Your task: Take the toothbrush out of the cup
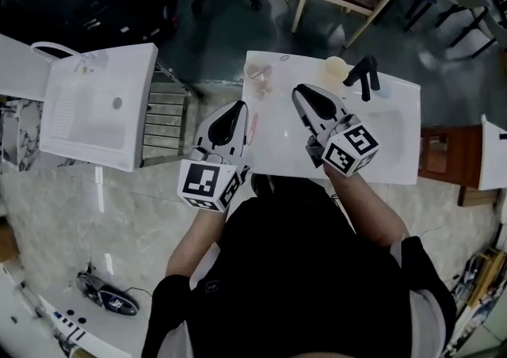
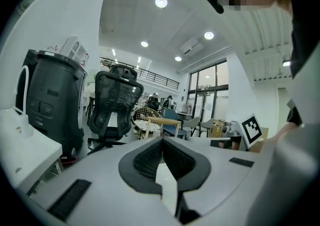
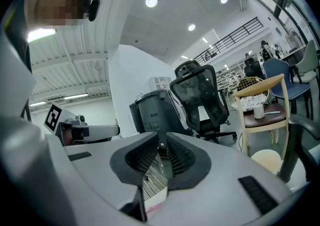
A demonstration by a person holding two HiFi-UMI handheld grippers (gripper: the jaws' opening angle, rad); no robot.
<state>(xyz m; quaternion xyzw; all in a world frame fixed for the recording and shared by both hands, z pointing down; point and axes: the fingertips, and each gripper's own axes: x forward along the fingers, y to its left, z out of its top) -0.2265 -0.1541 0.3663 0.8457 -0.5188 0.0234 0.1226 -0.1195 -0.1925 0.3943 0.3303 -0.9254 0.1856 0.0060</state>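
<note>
Both jaw pairs were closed, nothing gripped: left gripper [image 1: 238, 106] and right gripper [image 1: 299, 92] held near level over white counter [image 1: 396, 150]; clear cup [image 1: 257, 75] stood beyond them.

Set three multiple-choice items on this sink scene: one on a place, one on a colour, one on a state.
1. The clear glass cup stands: A on a shelf; B on the white sink counter; C in a drawer.
2. The curved tap is: A chrome; B red; C black.
3. Jaws of the left gripper are: A together; B wide apart; C round a bottle.
Key: B, it sits near the counter's far left corner; C, it shows dark against the white basin; A, the left gripper view shows the pads meeting.
</note>
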